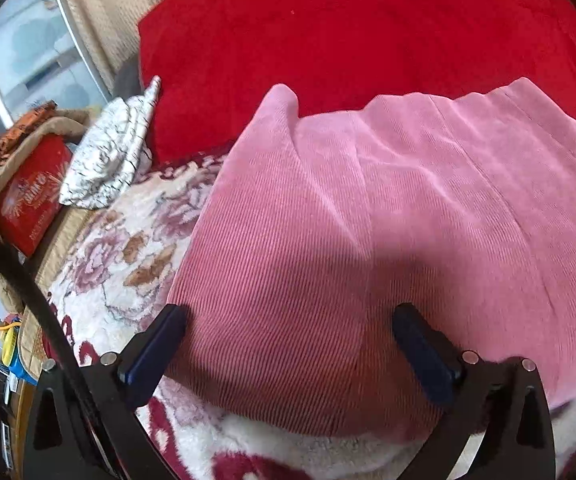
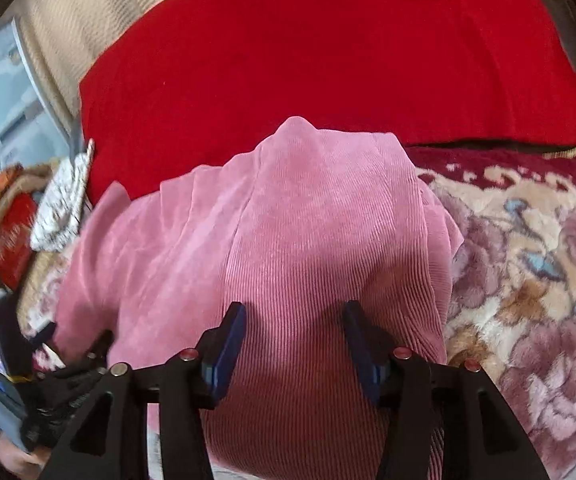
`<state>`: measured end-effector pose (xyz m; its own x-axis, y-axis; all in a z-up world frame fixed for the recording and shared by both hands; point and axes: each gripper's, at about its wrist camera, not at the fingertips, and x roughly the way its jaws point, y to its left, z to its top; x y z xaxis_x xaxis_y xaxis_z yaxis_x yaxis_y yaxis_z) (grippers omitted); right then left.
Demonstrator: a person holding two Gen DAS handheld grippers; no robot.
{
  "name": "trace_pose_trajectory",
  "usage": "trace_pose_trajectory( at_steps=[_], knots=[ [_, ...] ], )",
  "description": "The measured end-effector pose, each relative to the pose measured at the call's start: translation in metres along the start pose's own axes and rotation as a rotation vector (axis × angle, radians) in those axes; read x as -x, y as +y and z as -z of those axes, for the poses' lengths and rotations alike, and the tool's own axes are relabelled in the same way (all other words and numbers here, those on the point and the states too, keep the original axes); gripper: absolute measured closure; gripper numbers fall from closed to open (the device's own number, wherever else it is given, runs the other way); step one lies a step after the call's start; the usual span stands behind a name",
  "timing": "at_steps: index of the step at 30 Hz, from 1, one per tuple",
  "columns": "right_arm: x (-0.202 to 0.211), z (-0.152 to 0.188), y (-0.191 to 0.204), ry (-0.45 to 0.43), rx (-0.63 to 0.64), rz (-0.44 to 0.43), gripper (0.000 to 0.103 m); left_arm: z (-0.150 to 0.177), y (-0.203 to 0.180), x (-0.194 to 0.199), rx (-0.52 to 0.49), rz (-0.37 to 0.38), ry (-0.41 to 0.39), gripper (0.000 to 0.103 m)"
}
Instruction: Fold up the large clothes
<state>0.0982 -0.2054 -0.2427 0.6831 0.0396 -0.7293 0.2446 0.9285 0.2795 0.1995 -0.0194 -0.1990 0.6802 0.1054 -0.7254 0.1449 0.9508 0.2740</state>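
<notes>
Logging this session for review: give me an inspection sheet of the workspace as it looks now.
Surface: floral blanket, red cover behind it.
Job's things: pink garment lying on the blanket, creased.
Clutter: patterned white cloth, red box at left.
Grippers: left tongs open over the garment; right tongs open over the garment, pads apart, nothing pinched.
Cables: black cable at left.
Surroundings: beige curtain, window.

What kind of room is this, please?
Probably a bedroom at home: a floral blanket covers what looks like a bed, a big red pillow lies at its far side, and a window is nearby.
</notes>
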Motion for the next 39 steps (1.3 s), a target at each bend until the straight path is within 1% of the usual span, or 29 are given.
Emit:
trace_pose_trajectory(
  at_steps=[2, 5, 8, 11, 18, 23, 25, 31, 36, 39],
  knots=[
    [0.003, 0.002, 0.004, -0.015, 0.02, 0.023, 0.048, 0.0, 0.004, 0.011, 0.01, 0.047, -0.014, 0.0],
    [0.009, 0.002, 0.006, -0.033, 0.024, 0.014, 0.048, 0.002, 0.011, 0.037, 0.049, 0.107, -0.099, 0.0],
    [0.017, 0.001, 0.008, -0.061, 0.025, 0.007, 0.048, 0.002, 0.013, 0.054, 0.067, 0.141, -0.144, 0.0],
    [0.028, 0.001, 0.016, -0.112, 0.073, 0.05, 0.048, -0.001, 0.015, 0.065, 0.081, 0.177, -0.169, 0.0],
    [0.038, 0.003, 0.022, -0.148, 0.108, 0.07, 0.048, -0.001, 0.009, 0.072, 0.07, 0.174, -0.188, 0.0],
    [0.041, 0.003, 0.023, -0.172, 0.121, 0.097, 0.048, 0.002, 0.012, 0.071, 0.091, 0.185, -0.191, 0.0],
    [0.043, 0.004, 0.025, -0.186, 0.138, 0.109, 0.048, 0.002, 0.016, 0.069, 0.104, 0.188, -0.187, 0.0],
    [0.044, 0.005, 0.036, -0.21, 0.185, 0.129, 0.048, 0.003, 0.031, 0.058, 0.146, 0.161, -0.169, 0.0],
    [0.04, 0.007, 0.048, -0.212, 0.219, 0.135, 0.048, 0.004, 0.049, 0.043, 0.198, 0.144, -0.141, 0.0],
    [0.037, 0.008, 0.056, -0.212, 0.234, 0.135, 0.048, 0.005, 0.056, 0.035, 0.209, 0.135, -0.134, 0.0]
  ],
)
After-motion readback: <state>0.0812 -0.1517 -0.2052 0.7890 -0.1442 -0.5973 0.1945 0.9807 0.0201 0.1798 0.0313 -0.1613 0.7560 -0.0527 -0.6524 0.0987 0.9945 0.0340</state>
